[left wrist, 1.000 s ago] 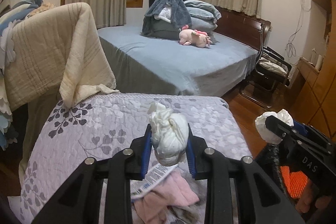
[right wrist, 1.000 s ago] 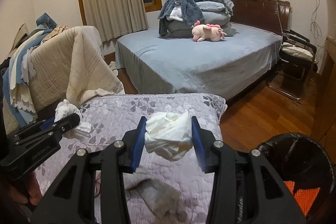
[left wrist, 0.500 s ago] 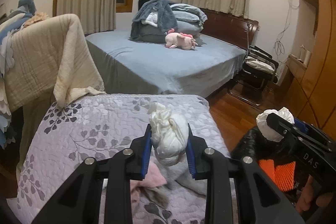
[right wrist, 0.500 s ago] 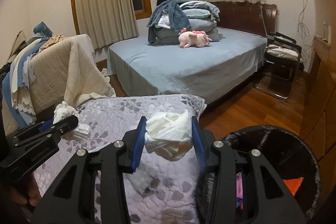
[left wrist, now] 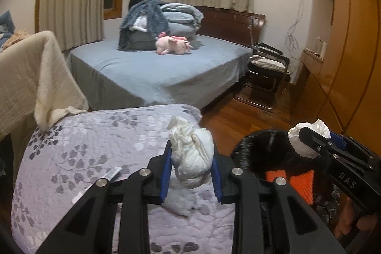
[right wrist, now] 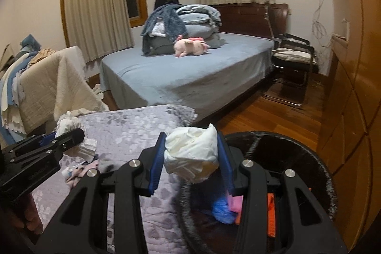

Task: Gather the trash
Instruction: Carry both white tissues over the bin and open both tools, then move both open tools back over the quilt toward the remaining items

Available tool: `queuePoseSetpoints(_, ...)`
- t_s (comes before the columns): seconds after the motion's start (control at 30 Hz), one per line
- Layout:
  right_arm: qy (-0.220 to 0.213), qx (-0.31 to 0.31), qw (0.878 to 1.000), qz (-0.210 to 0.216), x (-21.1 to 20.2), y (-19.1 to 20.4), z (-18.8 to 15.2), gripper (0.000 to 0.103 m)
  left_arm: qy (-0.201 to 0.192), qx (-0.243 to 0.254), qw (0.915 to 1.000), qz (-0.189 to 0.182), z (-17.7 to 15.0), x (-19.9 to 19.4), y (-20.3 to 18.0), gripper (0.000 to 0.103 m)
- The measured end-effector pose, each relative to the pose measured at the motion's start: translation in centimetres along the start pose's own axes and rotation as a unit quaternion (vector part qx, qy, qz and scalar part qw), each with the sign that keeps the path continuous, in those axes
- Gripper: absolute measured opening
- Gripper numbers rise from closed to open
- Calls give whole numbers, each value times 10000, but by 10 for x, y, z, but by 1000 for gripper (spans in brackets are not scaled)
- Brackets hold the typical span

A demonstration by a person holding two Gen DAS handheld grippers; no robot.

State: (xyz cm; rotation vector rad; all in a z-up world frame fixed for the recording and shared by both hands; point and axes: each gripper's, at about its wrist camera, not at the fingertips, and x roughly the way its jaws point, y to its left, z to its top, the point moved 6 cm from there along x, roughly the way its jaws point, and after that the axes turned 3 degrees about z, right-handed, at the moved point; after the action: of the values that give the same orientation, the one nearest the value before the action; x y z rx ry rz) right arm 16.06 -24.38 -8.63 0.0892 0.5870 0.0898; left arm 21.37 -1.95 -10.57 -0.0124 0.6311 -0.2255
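Left wrist view, left gripper (left wrist: 192, 162) angled downward, jaws clamping a crumpled tissue wad (left wrist: 193, 158) at lower centre, right gripper (right wrist: 190, 155) pinching another wad (right wrist: 191, 152) over black bin (right wrist: 297, 151) rim.

2 tongs: left (left wrist: 191, 173), right (right wrist: 190, 158). 2 tissue wads: (left wrist: 194, 156), (right wrist: 193, 154). 1 trash bin (right wrist: 309, 158). 1 bed (left wrist: 154, 73). 1 pink plush toy (left wrist: 172, 45). 1 chair (right wrist: 293, 61).
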Motion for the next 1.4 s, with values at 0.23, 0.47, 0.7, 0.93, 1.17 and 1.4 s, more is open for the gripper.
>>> queuePoseSetpoints(0.23,7,101,9992,-385,-11,-38,-11,40,28,291,9987,-423,-1,5,-49,29)
queuePoseSetpoints(0.47,-8,267,9964,-799,-22,-83,-20,40,110,600,9942,-890,-8,19,-97,29)
queuePoseSetpoints(0.7,32,360,9928,-1144,-26,-121,-32,40,213,847,9885,-1233,-15,38,-139,29)
queuePoseSetpoints(0.93,111,496,9903,-1292,-19,-144,-41,41,373,924,9845,-1444,-20,61,-169,29)
queuePoseSetpoints(1.17,198,543,9872,-1486,-10,-160,-49,66,646,799,9783,-1800,-25,78,-182,50)
queuePoseSetpoints(1.4,115,624,9853,-1589,-15,-164,-52,93,480,721,9830,-1618,-18,71,-158,71)
